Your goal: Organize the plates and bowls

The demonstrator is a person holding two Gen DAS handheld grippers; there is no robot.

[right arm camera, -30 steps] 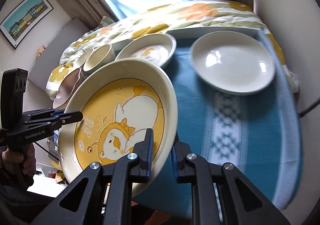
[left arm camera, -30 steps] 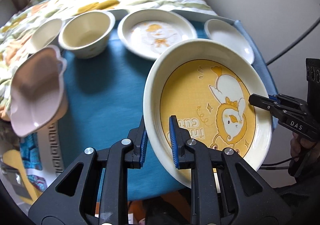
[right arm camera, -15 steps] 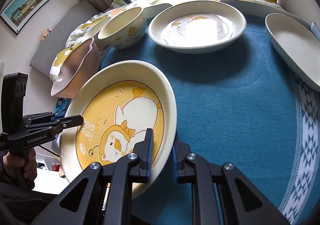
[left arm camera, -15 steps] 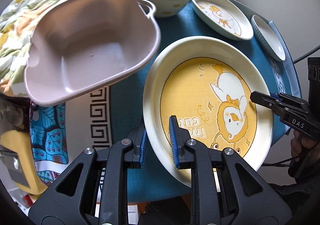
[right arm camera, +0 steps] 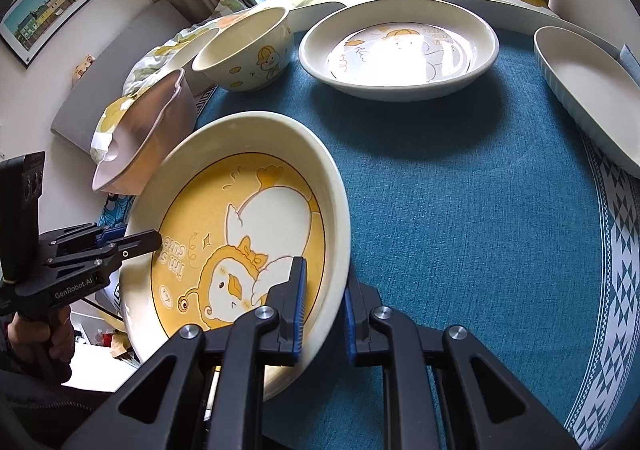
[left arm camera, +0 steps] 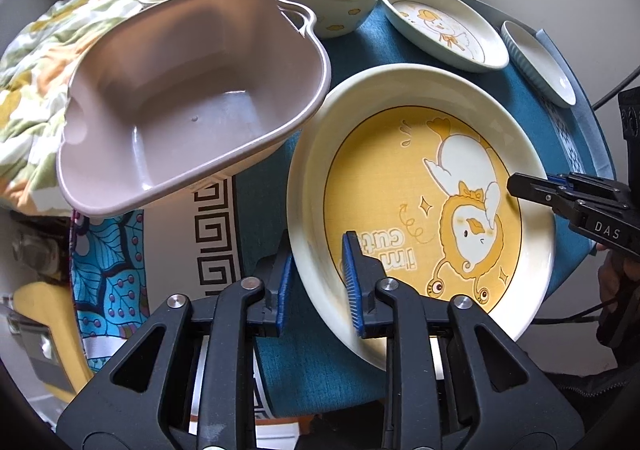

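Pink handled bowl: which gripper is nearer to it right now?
Left. The left gripper, its jaws just opening around the yellow duck plate, sits on the rim nearest the pink handled bowl. The right gripper grips the rim opposite.

We read "i'm so cute" in yellow-brown letters on the duck plate (left arm camera: 420, 186), partly covered by a pad in the left wrist view. White letters "DAS" stand on the right tongs (left arm camera: 516, 184) seen there. In the right wrist view, "GenRobot.AI" is printed in white on the left tongs (right arm camera: 154, 239). Lettering on the far duck dish (right arm camera: 400, 46) is too washed out for us to read.
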